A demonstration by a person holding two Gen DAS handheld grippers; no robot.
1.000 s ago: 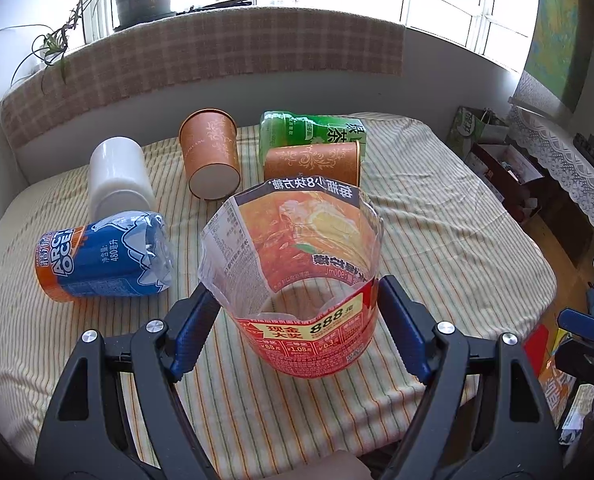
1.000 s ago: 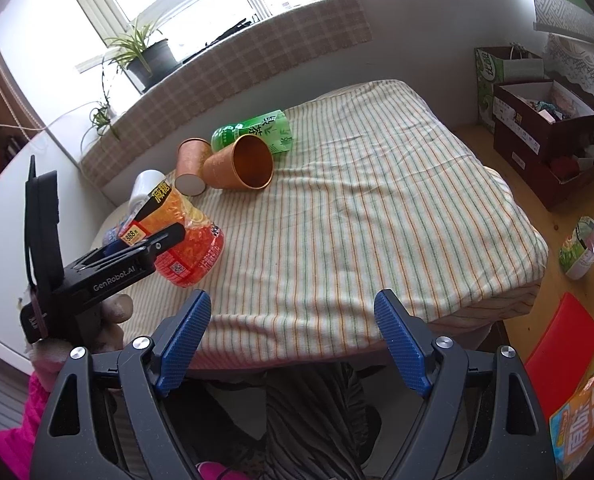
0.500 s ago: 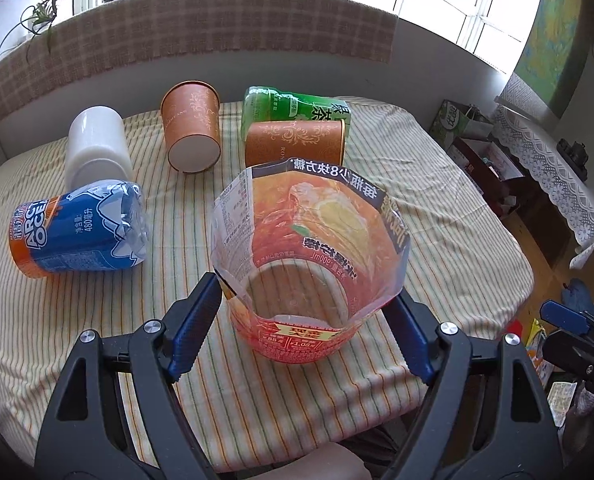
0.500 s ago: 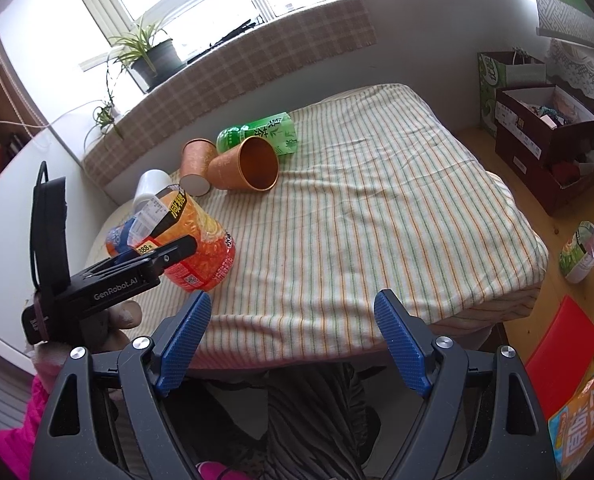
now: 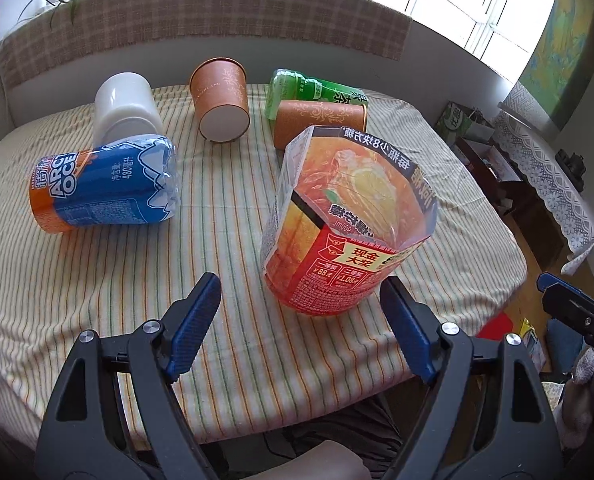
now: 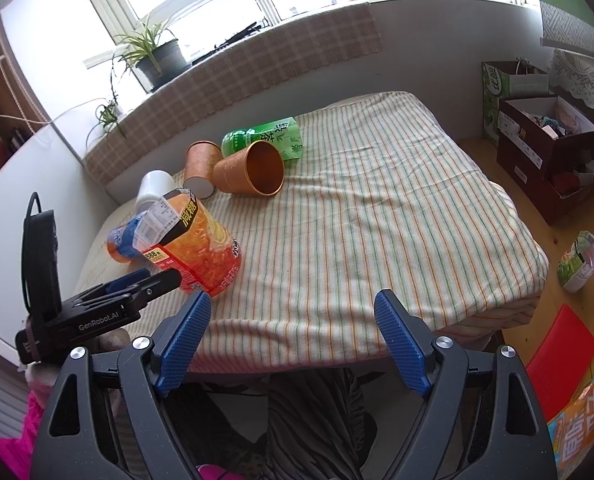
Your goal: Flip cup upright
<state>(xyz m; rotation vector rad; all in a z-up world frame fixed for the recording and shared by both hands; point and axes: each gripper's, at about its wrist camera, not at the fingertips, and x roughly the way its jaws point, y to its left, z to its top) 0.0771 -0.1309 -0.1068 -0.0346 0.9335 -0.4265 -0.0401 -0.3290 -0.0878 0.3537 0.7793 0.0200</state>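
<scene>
On the striped tablecloth (image 5: pixel 97 280): two brown paper cups (image 5: pixel 220 105) (image 5: pixel 319 122), both on their sides; one white cup (image 5: pixel 125 110), on its side; three cut plastic bottle cups, namely one orange (image 5: pixel 337 232) upright, one blue (image 5: pixel 105 190) and one green (image 5: pixel 313 90) lying down. Six vessels in all.

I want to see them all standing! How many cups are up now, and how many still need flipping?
One is up: the orange-red cup stands on the striped cloth, mouth up. The left gripper has its jaws open beside it, holding nothing; the right gripper is open too. Still lying down: the blue cup, white cup, two brown paper cups and green cup.
</scene>
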